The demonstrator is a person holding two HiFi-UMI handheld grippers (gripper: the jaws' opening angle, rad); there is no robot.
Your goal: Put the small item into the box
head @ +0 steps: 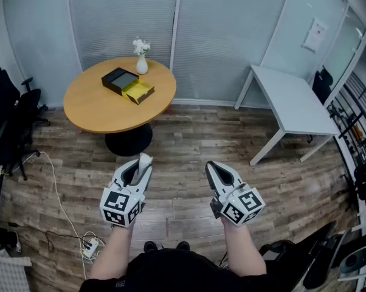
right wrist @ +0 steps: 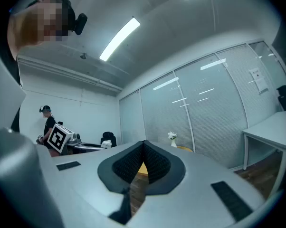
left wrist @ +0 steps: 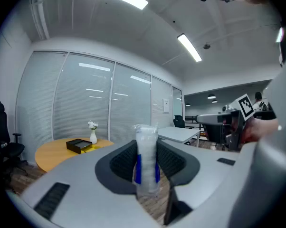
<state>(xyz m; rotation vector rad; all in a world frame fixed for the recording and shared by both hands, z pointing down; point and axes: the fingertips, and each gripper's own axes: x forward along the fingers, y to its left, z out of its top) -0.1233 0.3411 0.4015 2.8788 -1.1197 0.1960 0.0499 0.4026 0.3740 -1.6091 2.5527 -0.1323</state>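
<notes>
A small clear plastic-wrapped item (left wrist: 146,148) with a blue band stands upright between the pads of my left gripper (left wrist: 147,167), which is shut on it. In the head view the item (head: 145,160) pokes out white at the tip of the left gripper (head: 142,166), held over the wooden floor in front of the person. My right gripper (head: 211,166) is beside it, its jaws closed together with nothing between them (right wrist: 144,148). The open black box (head: 120,79) with a yellow part beside it lies on the round wooden table (head: 95,105), well ahead of both grippers; it also appears in the left gripper view (left wrist: 79,145).
A white vase with flowers (head: 141,59) stands on the table behind the box. A white rectangular table (head: 295,102) is at the right. Black office chairs (head: 10,123) stand at the left, and a cable with a power strip (head: 89,246) lies on the floor.
</notes>
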